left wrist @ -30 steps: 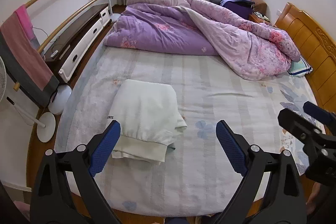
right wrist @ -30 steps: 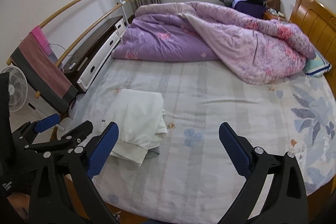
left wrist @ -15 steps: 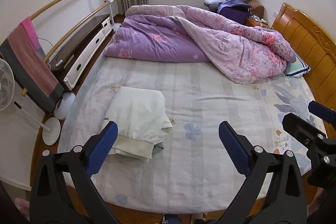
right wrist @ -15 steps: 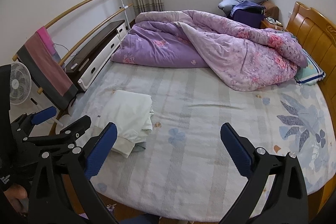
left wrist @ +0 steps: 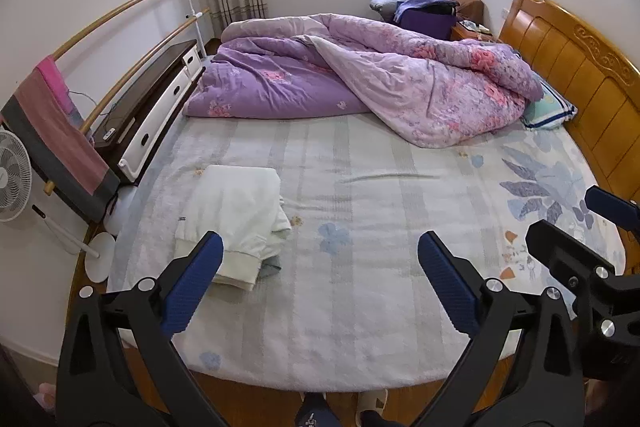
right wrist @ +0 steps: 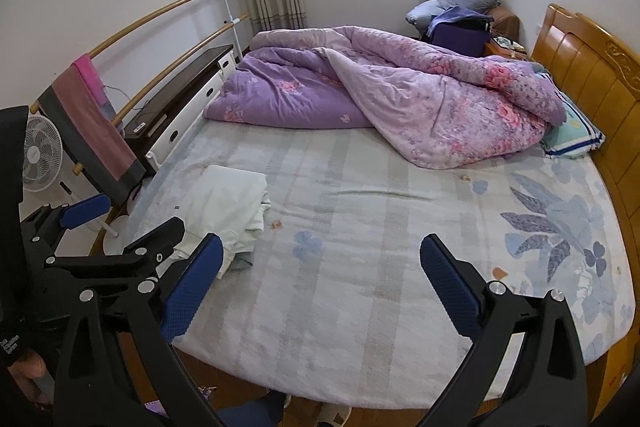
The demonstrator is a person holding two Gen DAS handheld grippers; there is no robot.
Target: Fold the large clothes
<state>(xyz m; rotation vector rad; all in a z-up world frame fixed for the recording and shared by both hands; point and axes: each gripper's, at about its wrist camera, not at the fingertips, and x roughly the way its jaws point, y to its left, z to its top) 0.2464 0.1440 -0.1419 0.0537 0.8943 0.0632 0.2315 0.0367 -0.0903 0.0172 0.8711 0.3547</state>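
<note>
A folded white garment (left wrist: 236,211), soft and thick with ribbed cuffs at its near end, lies flat on the bed (left wrist: 360,307) at about ten o'clock from the left tongs (left wrist: 318,267). Both the left tongs and the right tongs (right wrist: 320,267) are released, with nothing between their textured blue pads. The bed's pale striped sheet carries faded flower prints. A rumpled purple quilt (left wrist: 360,83) is heaped at twelve o'clock.
</note>
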